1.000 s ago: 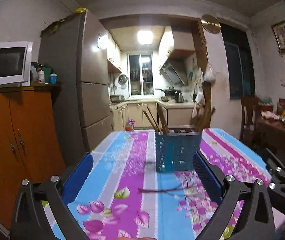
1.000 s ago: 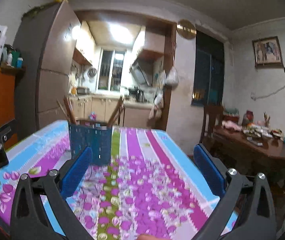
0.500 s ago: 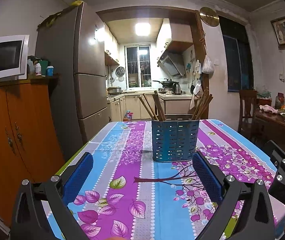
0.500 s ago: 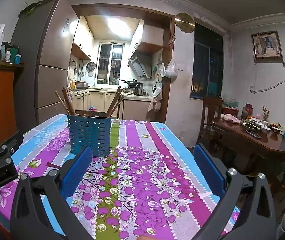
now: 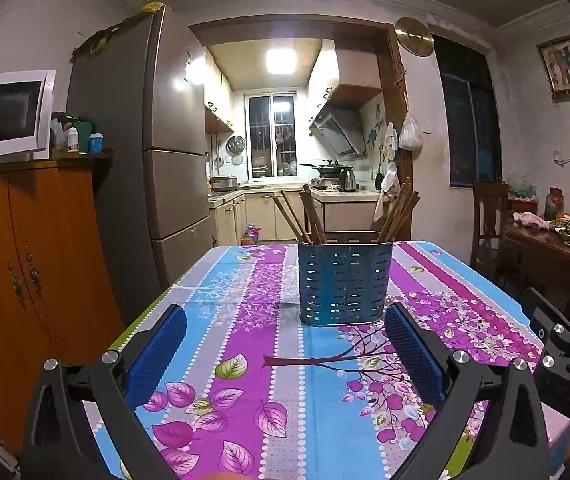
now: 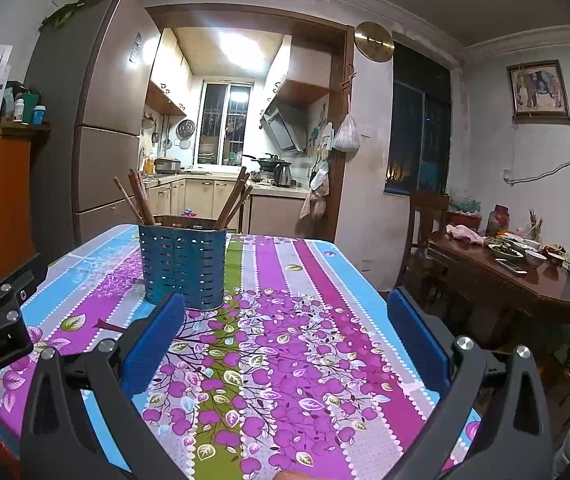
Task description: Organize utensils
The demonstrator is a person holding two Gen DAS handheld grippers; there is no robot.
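Observation:
A blue perforated utensil holder (image 5: 344, 280) stands upright on the flowered tablecloth (image 5: 253, 360). Several brown wooden chopsticks (image 5: 311, 216) stick out of it, in a left and a right bunch. The holder also shows in the right wrist view (image 6: 184, 266) with its chopsticks (image 6: 141, 198). My left gripper (image 5: 285, 330) is open and empty, low over the near table, short of the holder. My right gripper (image 6: 285, 320) is open and empty, to the right of the holder. No loose utensil shows on the cloth.
An orange cabinet (image 5: 25, 280) with a microwave (image 5: 5, 116) and a tall fridge (image 5: 137, 160) stand left of the table. A wooden dining table (image 6: 525, 276) with dishes and a chair (image 6: 425, 224) stand to the right. The kitchen doorway lies behind.
Both grippers have pulled back and steadied, level with the table. The holder now looks farther off and sharper. Both stay open and empty.

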